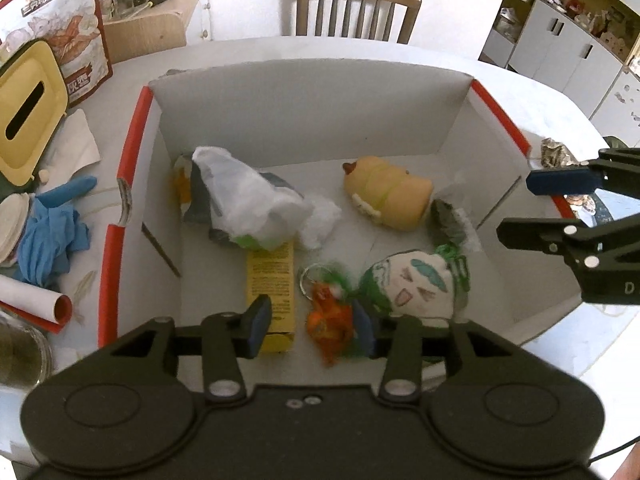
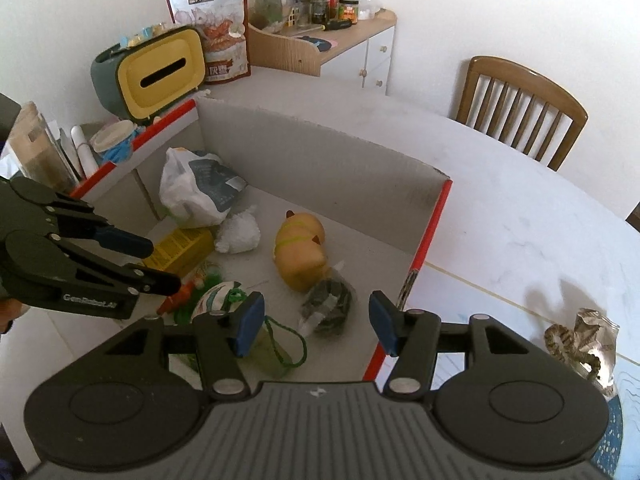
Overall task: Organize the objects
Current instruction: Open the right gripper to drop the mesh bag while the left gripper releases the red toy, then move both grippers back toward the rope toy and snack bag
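On the white table [image 2: 500,208], both wide-open grippers [image 1: 314,326] [image 2: 316,326] hover over the box's [image 1: 280,112] toys.

The white tabletop [image 2: 500,208] carries an open red-edged cardboard box [image 1: 304,96], a yellow tissue holder [image 2: 160,68], a snack bag [image 2: 218,28], blue gloves [image 1: 48,232] and a crumpled wrapper [image 2: 592,340].

A lived-in home dining room.
A wooden chair [image 2: 524,112] stands at the white table [image 2: 500,216]; a cluttered sideboard [image 2: 352,52] and toy-filled shelves [image 1: 576,12] line the walls.
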Demonstrator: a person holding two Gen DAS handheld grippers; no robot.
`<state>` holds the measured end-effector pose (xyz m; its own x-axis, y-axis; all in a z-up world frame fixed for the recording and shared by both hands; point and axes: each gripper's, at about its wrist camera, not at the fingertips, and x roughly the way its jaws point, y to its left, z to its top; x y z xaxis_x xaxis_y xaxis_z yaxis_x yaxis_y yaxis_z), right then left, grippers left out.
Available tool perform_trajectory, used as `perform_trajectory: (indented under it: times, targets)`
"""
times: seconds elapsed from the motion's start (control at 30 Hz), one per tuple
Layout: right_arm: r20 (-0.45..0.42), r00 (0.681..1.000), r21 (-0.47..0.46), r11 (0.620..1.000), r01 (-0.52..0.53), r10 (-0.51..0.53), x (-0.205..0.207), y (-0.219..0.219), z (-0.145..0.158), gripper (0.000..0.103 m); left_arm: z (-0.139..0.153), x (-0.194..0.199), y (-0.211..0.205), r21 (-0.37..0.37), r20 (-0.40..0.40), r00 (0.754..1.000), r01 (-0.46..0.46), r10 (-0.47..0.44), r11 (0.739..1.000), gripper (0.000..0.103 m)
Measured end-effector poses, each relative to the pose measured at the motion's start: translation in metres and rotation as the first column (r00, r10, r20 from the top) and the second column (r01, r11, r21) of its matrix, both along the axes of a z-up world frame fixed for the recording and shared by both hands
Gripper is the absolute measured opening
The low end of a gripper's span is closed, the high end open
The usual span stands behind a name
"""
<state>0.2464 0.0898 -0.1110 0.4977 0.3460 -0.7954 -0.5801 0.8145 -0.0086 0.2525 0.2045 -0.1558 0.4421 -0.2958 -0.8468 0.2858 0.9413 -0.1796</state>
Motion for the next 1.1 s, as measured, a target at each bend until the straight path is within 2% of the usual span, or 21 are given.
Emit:
perform_trajectory:
  times: [0.13,0.57,0.73,1.1]
  targets:
    - [0.007,1.000,0.017,1.000,-0.002,0.002,-0.008,-0.004,0.009,0.057,0.010,-0.005,-0.006,-0.005,0.026,1.000,0.016,-0.015,1.000,0.055]
    - [0.041,0.998,0.112,0.993,0.039,-0.044,-0.031,-0.035,0.047,0.061,0.055,-0.025,-0.032,-0.022,0.129,0.990,0.058,-0.055,0.998,0.063]
    - [0.052,0.997,0.151,0.988,0.044,-0.053,-0.039,-0.055,0.060,0.065,0.072,-0.032,-0.045,-0.039,0.160,0.986,0.053,-0.046,0.998,0.068]
    - [0.061,0.996,0.199,0.979,0.050,-0.063,-0.049,-0.116,0.075,0.068,0.099,-0.047,-0.085,-0.076,0.194,0.981,0.028,-0.013,0.997,0.070]
